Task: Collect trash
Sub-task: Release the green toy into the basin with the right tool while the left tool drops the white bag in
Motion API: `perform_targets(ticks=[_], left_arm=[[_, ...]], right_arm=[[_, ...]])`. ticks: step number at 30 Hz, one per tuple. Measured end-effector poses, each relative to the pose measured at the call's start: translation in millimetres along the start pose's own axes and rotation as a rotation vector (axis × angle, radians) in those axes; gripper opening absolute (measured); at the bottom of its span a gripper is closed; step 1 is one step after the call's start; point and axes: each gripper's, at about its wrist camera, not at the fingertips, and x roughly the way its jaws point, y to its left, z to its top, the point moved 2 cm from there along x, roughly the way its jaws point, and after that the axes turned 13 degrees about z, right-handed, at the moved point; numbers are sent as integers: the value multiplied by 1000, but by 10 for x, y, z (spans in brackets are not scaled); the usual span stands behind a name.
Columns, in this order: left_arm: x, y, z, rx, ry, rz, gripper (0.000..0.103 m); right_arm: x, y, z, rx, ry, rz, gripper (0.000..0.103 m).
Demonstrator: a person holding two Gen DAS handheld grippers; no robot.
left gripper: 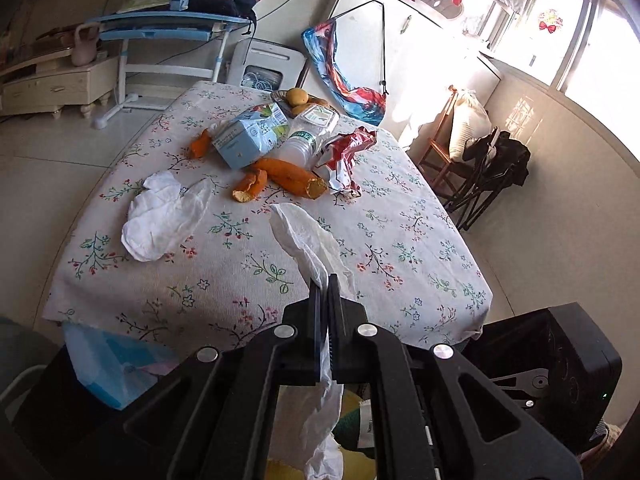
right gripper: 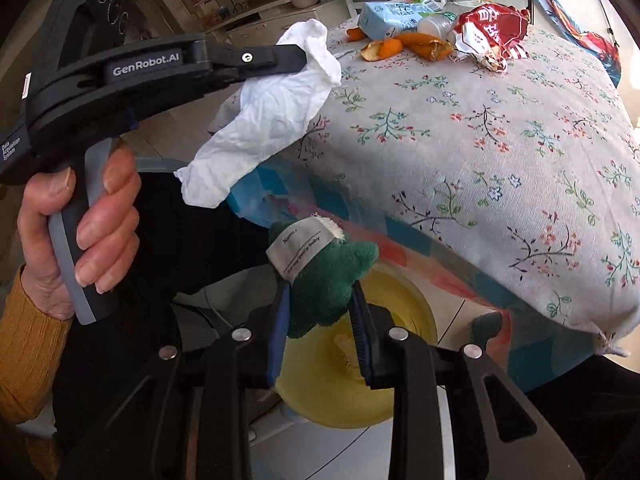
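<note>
My left gripper (left gripper: 324, 280) is shut on a crumpled white tissue (left gripper: 308, 240) and holds it off the near edge of the table; it also shows in the right wrist view (right gripper: 300, 58) with the tissue (right gripper: 272, 116) hanging down. My right gripper (right gripper: 320, 300) is shut on a green plush item with a white label (right gripper: 324, 280), above a yellow bin (right gripper: 340, 380) beside the table. On the floral tablecloth (left gripper: 240, 280) lie another tissue (left gripper: 160, 216), orange peels (left gripper: 288, 180), a blue carton (left gripper: 248, 136), a plastic bottle (left gripper: 300, 144) and a red wrapper (left gripper: 348, 152).
A bowl of fruit (left gripper: 298, 98) stands at the table's far end. A blue plastic bag (left gripper: 116, 364) sits below the near table edge. A black folding chair (left gripper: 492, 168) stands right of the table, a blue desk (left gripper: 168, 28) behind it.
</note>
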Motion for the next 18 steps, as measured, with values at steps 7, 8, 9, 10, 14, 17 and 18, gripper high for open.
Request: perform_targets(ticks=[7, 8, 9, 10, 14, 17, 18], left_arm=[[-126, -111, -225, 33, 11, 18, 4], [-134, -124, -250, 38, 14, 19, 4], [-142, -138, -270, 43, 15, 22, 4], [-153, -150, -293, 49, 16, 25, 4], [-172, -188, -351, 70, 21, 35, 4], [-177, -220, -387, 89, 26, 43, 4], [-177, -231, -400, 95, 29, 44, 4]], right_arm=[[130, -6, -183, 20, 65, -33, 37], [146, -19, -190, 24, 69, -46, 41], [152, -31, -191, 28, 66, -58, 42], [140, -44, -195, 34, 61, -60, 42], [20, -116, -194, 75, 5, -65, 45], [-82, -190, -189, 110, -45, -74, 49], [-112, -211, -172, 123, -63, -75, 49]])
